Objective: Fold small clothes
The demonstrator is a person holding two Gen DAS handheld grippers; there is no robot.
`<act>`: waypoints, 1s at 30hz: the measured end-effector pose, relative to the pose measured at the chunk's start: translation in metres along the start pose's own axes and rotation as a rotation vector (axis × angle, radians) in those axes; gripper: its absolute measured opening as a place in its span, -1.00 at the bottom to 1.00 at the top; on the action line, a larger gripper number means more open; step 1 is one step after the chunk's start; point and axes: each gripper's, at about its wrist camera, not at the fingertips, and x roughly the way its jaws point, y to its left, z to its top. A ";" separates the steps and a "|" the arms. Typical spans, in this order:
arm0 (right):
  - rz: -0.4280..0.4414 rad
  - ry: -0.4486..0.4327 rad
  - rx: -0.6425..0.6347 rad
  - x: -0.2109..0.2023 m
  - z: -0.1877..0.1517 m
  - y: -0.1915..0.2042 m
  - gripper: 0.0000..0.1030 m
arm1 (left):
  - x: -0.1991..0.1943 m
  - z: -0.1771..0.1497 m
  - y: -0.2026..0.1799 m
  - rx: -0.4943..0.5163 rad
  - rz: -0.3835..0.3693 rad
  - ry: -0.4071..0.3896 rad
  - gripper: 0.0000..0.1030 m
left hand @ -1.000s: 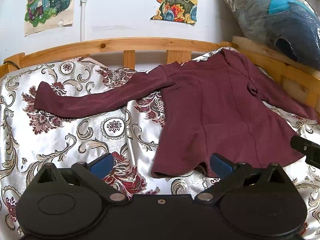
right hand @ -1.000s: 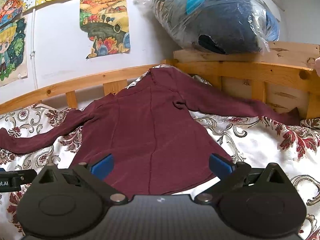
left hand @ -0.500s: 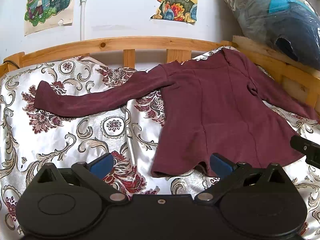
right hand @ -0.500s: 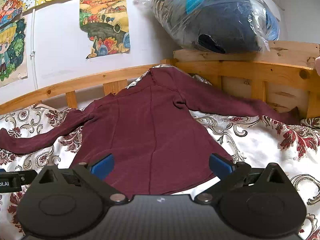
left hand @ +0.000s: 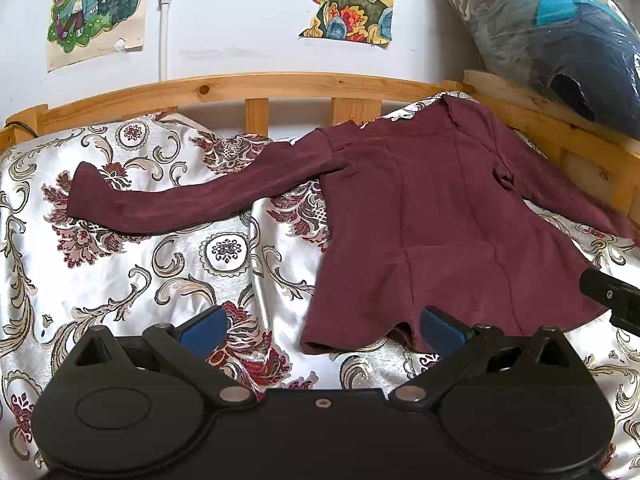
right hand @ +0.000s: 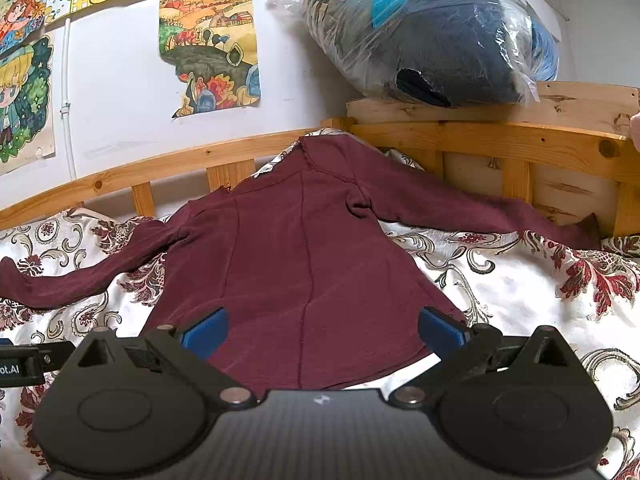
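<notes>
Left gripper (left hand: 322, 326): jaws spread wide, blue-padded fingertips (left hand: 204, 325) well apart, nothing between them, held low and level. Right gripper (right hand: 322, 326): same pose, jaws wide, pads (right hand: 440, 328) empty; its tip shows at the left camera's right edge

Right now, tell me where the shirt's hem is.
In the left wrist view, the hem of the maroon shirt lies on the floral bedspread, just ahead of the open left gripper.

Matt maroon knit top (left hand: 432, 216) on glossy, seemingly satin bedspread (left hand: 132, 264); smooth varnished wooden rail (left hand: 240, 88).
</notes>
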 end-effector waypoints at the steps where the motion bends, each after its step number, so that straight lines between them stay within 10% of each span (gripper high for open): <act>1: 0.000 0.000 0.000 0.000 0.000 0.000 1.00 | 0.000 0.000 0.000 0.000 0.000 0.000 0.99; 30: -0.119 0.107 0.040 0.017 -0.002 -0.013 1.00 | 0.020 0.016 -0.029 0.117 0.081 0.075 0.99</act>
